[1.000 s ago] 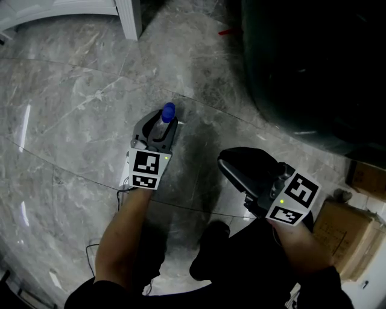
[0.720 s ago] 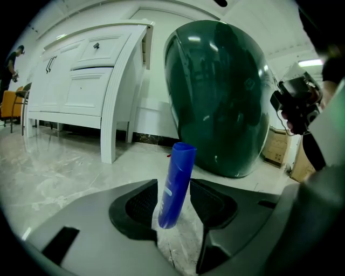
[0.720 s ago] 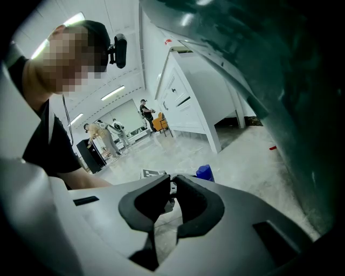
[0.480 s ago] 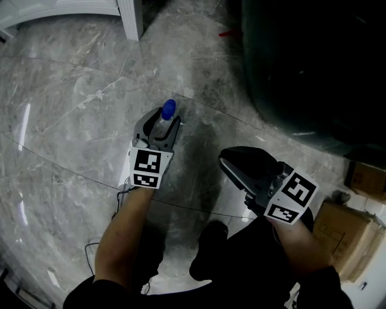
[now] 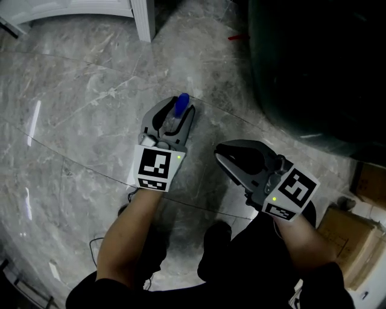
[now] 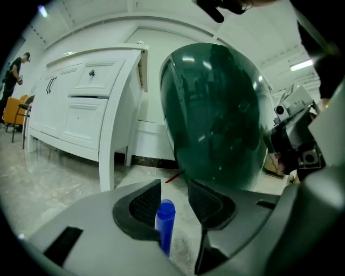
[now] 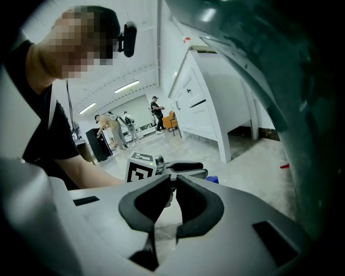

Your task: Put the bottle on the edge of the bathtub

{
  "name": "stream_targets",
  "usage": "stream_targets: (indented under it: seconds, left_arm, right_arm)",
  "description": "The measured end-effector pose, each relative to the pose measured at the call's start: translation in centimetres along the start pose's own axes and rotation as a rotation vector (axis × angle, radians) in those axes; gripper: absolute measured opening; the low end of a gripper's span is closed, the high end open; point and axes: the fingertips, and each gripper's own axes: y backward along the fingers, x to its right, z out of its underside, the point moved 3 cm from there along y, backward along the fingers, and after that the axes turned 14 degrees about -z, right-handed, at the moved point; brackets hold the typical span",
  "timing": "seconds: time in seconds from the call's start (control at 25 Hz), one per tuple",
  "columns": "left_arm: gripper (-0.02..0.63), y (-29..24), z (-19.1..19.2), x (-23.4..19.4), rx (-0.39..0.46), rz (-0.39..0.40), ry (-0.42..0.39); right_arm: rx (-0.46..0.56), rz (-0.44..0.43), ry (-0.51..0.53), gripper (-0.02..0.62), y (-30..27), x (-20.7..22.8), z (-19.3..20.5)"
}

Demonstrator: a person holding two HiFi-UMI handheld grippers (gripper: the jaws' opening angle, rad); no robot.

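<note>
A clear bottle with a blue cap (image 5: 181,102) stands upright between the jaws of my left gripper (image 5: 178,110), which is shut on it and holds it off the marble floor. The jaws have just been closing on the bottle. In the left gripper view the blue cap (image 6: 165,215) sticks up between the pads, with the dark green bathtub (image 6: 215,108) straight ahead. My right gripper (image 5: 221,152) hovers to the right of the left one, shut with nothing in it. From the right gripper view (image 7: 173,186) the left gripper (image 7: 161,167) shows beyond the jaws.
The dark green bathtub (image 5: 319,60) fills the upper right. A white cabinet (image 5: 78,9) on legs stands at the upper left. Cardboard boxes (image 5: 347,229) sit at the right edge. Grey marble floor (image 5: 72,121) lies below both grippers. People stand far off (image 7: 156,113).
My left gripper has risen with the bottle and shifted slightly toward the bathtub. The right gripper has rolled a little and edged left.
</note>
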Motion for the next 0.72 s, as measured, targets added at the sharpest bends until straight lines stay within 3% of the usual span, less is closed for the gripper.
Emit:
stream_targets:
  seconds: [0.12, 0.32, 0.52, 0.6, 0.72]
  left_arm:
    - [0.138, 0.8, -1.9, 0.1, 0.004, 0.021, -0.016]
    - [0.089, 1.7, -6.6, 0.4, 0.007, 0.091, -0.128]
    - [0.067, 3.2, -11.5, 0.6, -0.076, 0.179, -0.040]
    - [0.067, 4.7, -12.5, 0.8, -0.126, 0.225, -0.105]
    - [0.067, 8.2, -13.6, 0.5, -0.146, 0.276, -0.317]
  right_arm:
    - [-0.029, -0.014, 0.058, 0.051, -0.8, -0.7, -0.3]
    - [-0.008, -0.075, 0.054, 0.051, -1.3, -1.9, -1.2]
    - [0.067, -0.066, 0.061, 0.051, -0.4, -3.9, -3.1]
    - [0.117, -0.048, 0.037, 0.051, 0.2, -4.8, -4.0]
    - [0.160, -0.048, 0.047, 0.051, 0.5, -6.1, -5.4]
